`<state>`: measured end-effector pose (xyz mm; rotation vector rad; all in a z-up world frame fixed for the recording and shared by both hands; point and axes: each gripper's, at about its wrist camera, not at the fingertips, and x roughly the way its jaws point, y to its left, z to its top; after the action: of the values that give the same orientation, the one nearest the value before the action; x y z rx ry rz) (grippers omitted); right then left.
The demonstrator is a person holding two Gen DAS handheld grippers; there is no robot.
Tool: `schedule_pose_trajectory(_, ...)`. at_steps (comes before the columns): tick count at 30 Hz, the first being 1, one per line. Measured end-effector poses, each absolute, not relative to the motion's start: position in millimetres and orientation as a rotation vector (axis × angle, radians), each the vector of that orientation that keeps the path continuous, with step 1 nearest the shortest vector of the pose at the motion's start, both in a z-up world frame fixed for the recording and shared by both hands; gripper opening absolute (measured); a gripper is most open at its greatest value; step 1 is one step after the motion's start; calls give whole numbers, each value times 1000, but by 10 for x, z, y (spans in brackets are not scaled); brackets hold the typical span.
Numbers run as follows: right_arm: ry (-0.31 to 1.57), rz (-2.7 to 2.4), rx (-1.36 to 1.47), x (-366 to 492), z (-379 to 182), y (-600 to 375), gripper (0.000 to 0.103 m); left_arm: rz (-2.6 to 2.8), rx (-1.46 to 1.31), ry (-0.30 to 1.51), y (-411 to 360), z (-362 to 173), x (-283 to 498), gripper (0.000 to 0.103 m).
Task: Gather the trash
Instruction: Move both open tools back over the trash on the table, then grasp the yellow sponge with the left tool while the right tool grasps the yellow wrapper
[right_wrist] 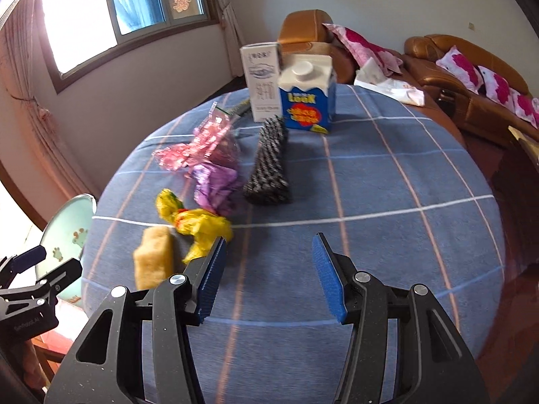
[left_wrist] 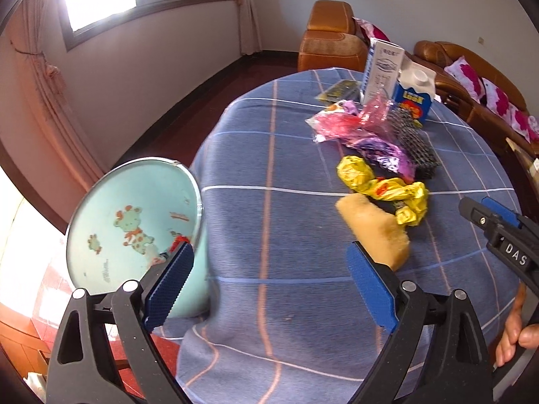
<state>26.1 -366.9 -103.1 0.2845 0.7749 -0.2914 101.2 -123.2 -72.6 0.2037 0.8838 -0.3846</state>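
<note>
Table point(right_wrist: 370, 202) before you, bin point(left_wrist: 134, 222) off its left edge, below tabletop. Sponge point(right_wrist: 153, 259) nearest you, left of centre. Crumpled wrapper point(right_wrist: 198, 222) touching sponge, just behind and right of it. Behind that, foil bag point(right_wrist: 215, 185), then clear wrapper point(right_wrist: 202, 144) further back. Mesh roll point(right_wrist: 269, 165) right of both. Two cartons at far side: tall box point(right_wrist: 262, 80) left, capped carton point(right_wrist: 308, 97) right, touching. Sofa point(right_wrist: 471, 77) behind table, cushions point(right_wrist: 488, 80) on it.

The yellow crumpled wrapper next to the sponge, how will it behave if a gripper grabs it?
The yellow wrapper looks like thin, shiny film twisted into lumps, so it will probably crush and flop rather than hold shape. It is likely very light, and its glossy surface may slip between the pads.
</note>
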Motion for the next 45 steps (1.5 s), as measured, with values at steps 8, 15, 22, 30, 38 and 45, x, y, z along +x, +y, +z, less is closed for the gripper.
schedule_pose_trajectory(8,779,-289,271,171,-1090,-3809,50,-454,194,891,-1727,-721,978,85)
schedule_pose_trajectory(15,777,-285,300,106,-1111,-3939,47,-484,211,944,-2060,-925,969,70)
schedule_pose_trajectory(22,790,-225,299,224,-1111,-3876,47,-547,198,971,-2035,-1024,991,31)
schedule_pose_trajectory(30,811,-96,285,642,-1117,-3538,47,-556,187,925,-1721,-854,1029,27)
schedule_pose_trajectory(38,893,-78,264,968,-1337,-3330,31,-512,172,886,-1350,-655,1056,27)
schedule_pose_trajectory(45,856,-81,271,815,-1205,-3276,23,-491,137,888,-1136,-653,1079,27)
